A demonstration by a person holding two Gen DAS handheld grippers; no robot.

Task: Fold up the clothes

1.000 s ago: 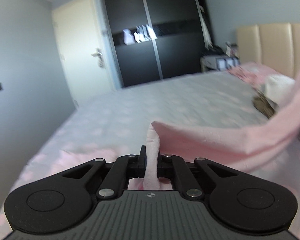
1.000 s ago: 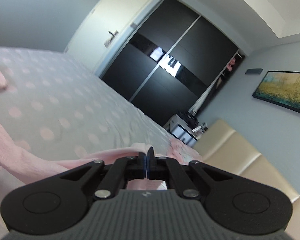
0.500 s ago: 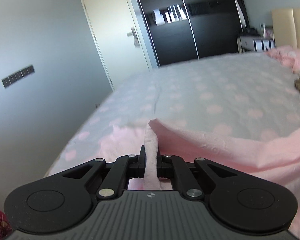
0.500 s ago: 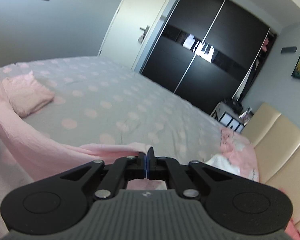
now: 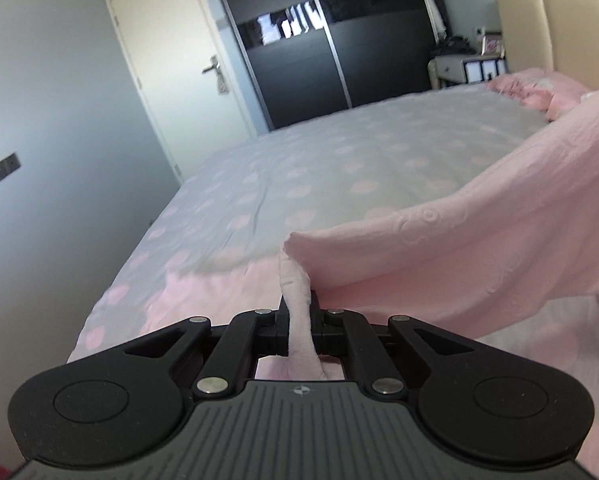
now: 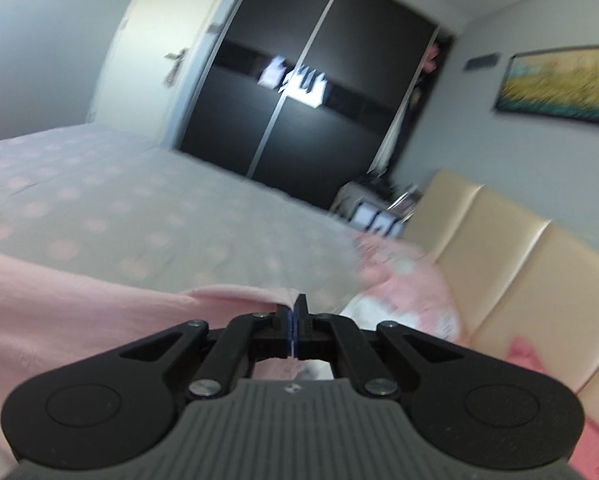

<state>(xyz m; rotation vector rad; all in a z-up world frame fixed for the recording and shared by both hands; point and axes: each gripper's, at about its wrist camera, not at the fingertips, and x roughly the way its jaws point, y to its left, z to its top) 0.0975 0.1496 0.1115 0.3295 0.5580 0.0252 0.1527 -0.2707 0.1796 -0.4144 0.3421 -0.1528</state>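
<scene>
Right gripper [image 6: 294, 322] pinched tight on the edge of a pink garment [image 6: 79, 304], draped near left. Beyond, dotted bed [image 6: 159, 216]; far off, dark wardrobe [image 6: 319, 92].

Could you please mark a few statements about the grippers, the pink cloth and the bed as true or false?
1. The left gripper is shut on the pink cloth. True.
2. The right gripper stands wide open. False: it is shut, with the cloth's edge at its tips.
3. The bed has a plain white cover. False: the cover is grey with pink dots.
4. The cloth hangs stretched between the two grippers above the bed. True.
5. The wardrobe doors are dark. True.
6. The door stands open. False: it is closed.
</scene>
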